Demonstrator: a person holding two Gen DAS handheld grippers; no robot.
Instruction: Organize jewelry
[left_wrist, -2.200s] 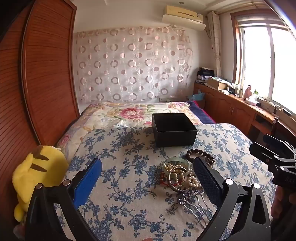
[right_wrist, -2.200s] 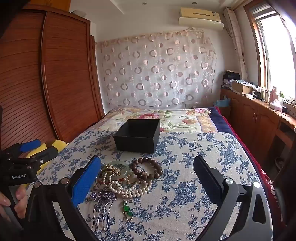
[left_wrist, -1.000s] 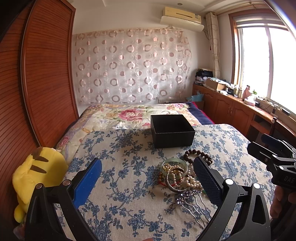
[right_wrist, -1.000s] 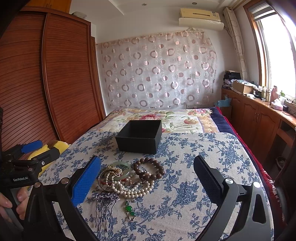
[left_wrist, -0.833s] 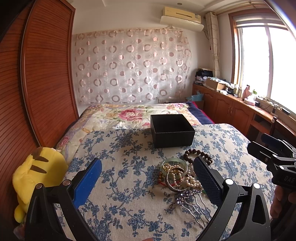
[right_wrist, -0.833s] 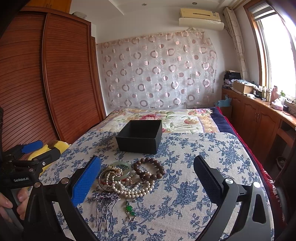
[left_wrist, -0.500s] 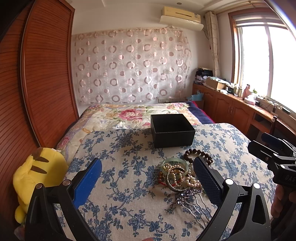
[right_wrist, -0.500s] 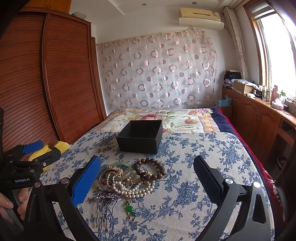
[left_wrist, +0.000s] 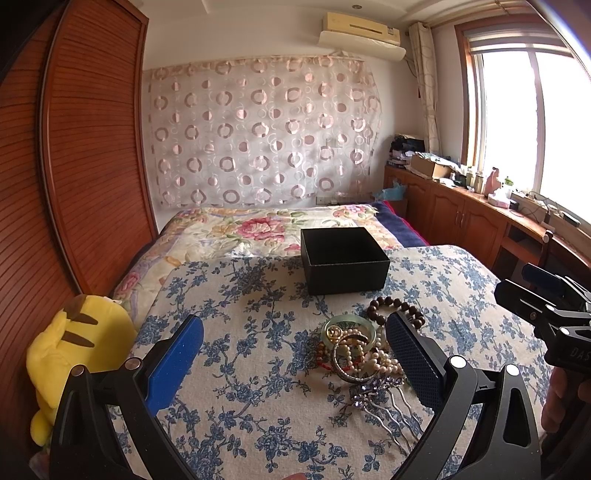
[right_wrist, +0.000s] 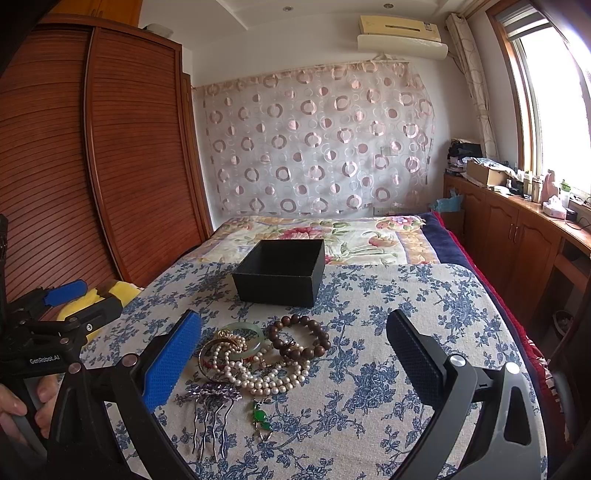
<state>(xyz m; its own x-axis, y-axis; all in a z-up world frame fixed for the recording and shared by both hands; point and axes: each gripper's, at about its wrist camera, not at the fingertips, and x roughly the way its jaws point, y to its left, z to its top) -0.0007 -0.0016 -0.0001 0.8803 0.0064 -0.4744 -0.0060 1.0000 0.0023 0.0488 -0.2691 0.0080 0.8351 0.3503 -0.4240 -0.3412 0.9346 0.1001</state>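
A pile of jewelry lies on the blue floral cloth: a brown bead bracelet (right_wrist: 299, 336), a pearl necklace (right_wrist: 258, 376), a pale green bangle (right_wrist: 243, 330), a purple hair comb (right_wrist: 210, 410) and a green pendant (right_wrist: 260, 417). An open black box (right_wrist: 280, 271) stands behind the pile; it also shows in the left wrist view (left_wrist: 343, 258). My left gripper (left_wrist: 295, 354) is open and empty, with the pile (left_wrist: 354, 350) by its right finger. My right gripper (right_wrist: 293, 354) is open and empty, held above and in front of the pile.
A yellow plush toy (left_wrist: 74, 354) lies at the bed's left edge beside a wooden wardrobe (left_wrist: 74, 147). A floral quilt (left_wrist: 266, 229) covers the far bed. Wooden cabinets (right_wrist: 517, 236) with clutter run along the right under the window.
Both grippers have drifted slightly forward toward the jewelry and stayed open. The jewelry and the box have not moved.
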